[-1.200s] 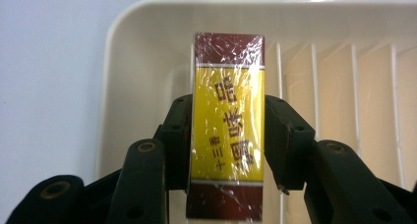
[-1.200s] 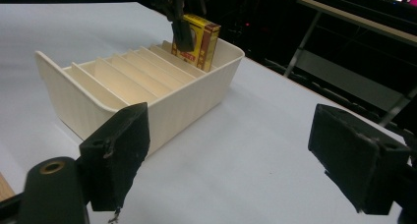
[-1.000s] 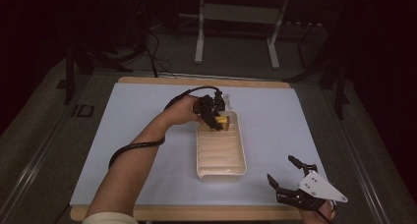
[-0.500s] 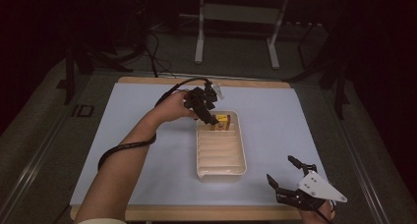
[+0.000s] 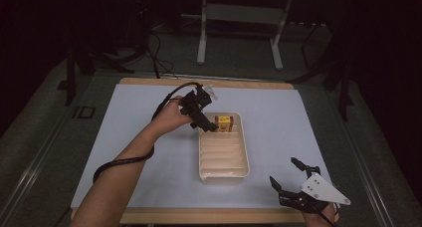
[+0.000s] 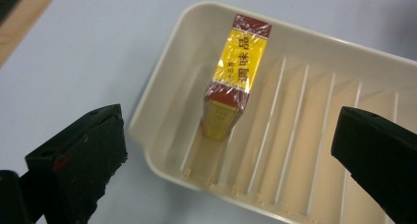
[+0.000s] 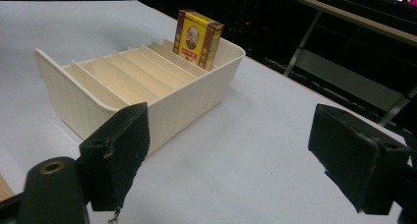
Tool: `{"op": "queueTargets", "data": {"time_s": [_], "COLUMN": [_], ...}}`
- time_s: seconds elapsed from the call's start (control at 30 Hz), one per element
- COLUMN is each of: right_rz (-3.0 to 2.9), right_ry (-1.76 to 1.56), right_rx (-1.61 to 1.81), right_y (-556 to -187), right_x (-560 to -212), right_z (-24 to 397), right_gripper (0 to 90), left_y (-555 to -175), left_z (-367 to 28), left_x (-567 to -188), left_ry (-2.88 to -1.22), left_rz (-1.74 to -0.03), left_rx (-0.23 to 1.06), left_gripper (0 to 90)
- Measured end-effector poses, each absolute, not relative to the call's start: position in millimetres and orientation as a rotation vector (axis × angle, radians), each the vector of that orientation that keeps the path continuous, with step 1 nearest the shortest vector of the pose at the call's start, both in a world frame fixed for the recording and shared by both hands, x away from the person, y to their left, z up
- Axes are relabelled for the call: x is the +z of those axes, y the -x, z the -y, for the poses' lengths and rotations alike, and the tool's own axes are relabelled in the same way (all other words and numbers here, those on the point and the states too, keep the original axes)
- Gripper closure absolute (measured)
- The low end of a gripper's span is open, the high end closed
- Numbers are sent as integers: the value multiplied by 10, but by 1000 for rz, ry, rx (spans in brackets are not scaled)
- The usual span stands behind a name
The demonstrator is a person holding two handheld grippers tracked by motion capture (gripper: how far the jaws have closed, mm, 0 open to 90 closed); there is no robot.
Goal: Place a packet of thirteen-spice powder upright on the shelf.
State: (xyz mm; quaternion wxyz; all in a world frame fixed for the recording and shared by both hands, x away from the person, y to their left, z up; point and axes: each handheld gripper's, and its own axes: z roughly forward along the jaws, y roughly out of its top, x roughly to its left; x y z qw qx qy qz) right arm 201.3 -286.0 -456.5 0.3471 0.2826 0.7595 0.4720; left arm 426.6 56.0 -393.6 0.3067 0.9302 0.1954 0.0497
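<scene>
Small box [image 6: 235,76] upright in the tray [image 6: 314,155]'s end slot looks light, stiff, film-slick: pinch its broad faces; left gripper [image 5: 200,118] and right gripper [image 5: 293,179] fingers apart, empty.

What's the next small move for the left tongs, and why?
Probably lift the left tongs up and away from the tray. They hang open by its far end, holding nothing, and the yellow box stands upright in the end slot, so the placing looks done. The right tongs rest open at the table's near edge.
</scene>
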Motion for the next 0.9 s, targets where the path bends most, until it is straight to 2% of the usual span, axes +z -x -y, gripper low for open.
{"op": "queueTargets", "data": {"time_s": [0.17,0.37,0.6,0.9], "right_rz": [-1969,-1963,-1962,-1962], "right_ry": [-732,-736,-736,-740], "right_rx": [1222,1221,1214,1214], "right_y": [-2016,-2014,-2017,-2022], "right_x": [-4566,-4563,-4566,-4568], "right_z": [2858,2856,2844,2843], "right_gripper": [158,158,157,157], "left_y": [-4232,-4066,-3904,-3652], "left_z": [-755,-928,-1112,-1275], "left_x": [-3946,-3932,-3984,-4086], "left_ry": [-2413,-2389,-2319,-2295], "left_rz": [-581,-597,-641,-684], "left_rx": [85,142,84,115], "left_gripper": [2,2,3,2]}}
